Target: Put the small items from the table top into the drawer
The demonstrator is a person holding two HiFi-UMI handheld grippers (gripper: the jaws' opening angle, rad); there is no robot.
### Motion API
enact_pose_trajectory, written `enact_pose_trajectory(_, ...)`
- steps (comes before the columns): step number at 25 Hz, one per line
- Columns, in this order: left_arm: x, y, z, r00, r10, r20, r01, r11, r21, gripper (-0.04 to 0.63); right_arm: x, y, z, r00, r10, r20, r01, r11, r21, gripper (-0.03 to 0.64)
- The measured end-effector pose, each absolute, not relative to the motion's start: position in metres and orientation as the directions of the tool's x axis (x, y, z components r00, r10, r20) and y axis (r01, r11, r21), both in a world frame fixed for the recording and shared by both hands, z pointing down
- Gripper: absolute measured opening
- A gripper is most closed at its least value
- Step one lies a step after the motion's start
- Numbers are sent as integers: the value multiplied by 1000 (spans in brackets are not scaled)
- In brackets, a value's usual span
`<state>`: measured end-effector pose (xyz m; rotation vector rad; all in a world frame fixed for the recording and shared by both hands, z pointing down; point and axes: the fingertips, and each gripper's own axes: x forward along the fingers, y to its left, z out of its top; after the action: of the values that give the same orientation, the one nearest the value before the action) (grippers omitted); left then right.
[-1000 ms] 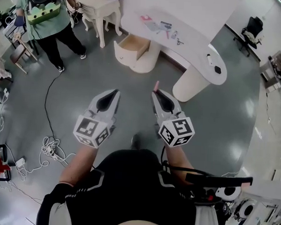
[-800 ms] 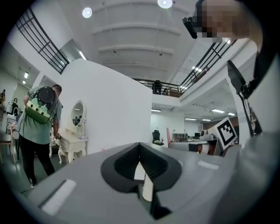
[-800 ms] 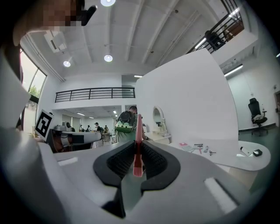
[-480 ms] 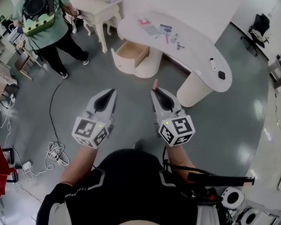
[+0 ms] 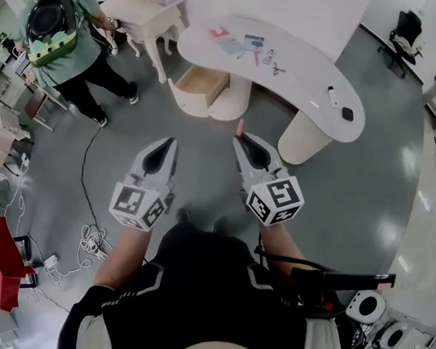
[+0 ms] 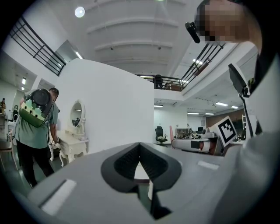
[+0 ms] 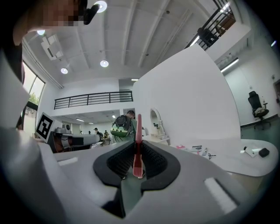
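My right gripper (image 5: pixel 240 139) is shut on a thin pink-red stick (image 5: pixel 240 127), which stands up between its pads (image 7: pixel 138 131) in the right gripper view. My left gripper (image 5: pixel 169 142) is shut with nothing in it; its tips (image 6: pixel 140 145) meet. Both are held over the grey floor, well short of the white curved table (image 5: pixel 303 80). On the table lie a pink item (image 5: pixel 219 31), cards (image 5: pixel 243 44), scissors (image 5: pixel 278 67), a white marker (image 5: pixel 331 96) and a small black thing (image 5: pixel 347 113). The drawer (image 5: pixel 201 83) under the table's left end stands pulled out.
A person in a green shirt with a backpack (image 5: pixel 58 27) stands at the upper left by a small white dressing table (image 5: pixel 143 9). Cables (image 5: pixel 91 236) lie on the floor at the left. An office chair (image 5: pixel 406 27) stands at the far right.
The table and drawer have come lower and nearer in the head view. Both grippers keep their pose, and the stick stays in the right one.
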<state>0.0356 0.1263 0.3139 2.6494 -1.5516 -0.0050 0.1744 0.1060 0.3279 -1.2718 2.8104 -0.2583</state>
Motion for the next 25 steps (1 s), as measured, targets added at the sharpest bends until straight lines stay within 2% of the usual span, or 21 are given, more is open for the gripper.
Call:
enact_pose_trajectory(8,17,91,316,507,-861,30,-860,-504,74,0,153,73,335,-657,-752,58,-748,641,-170,54)
enact_pose_trajectory(25,-70,-14,323,547,-837,-5,-831,-544,117,0,66,-22,327,-631,-770,96,-775,621,-116,54)
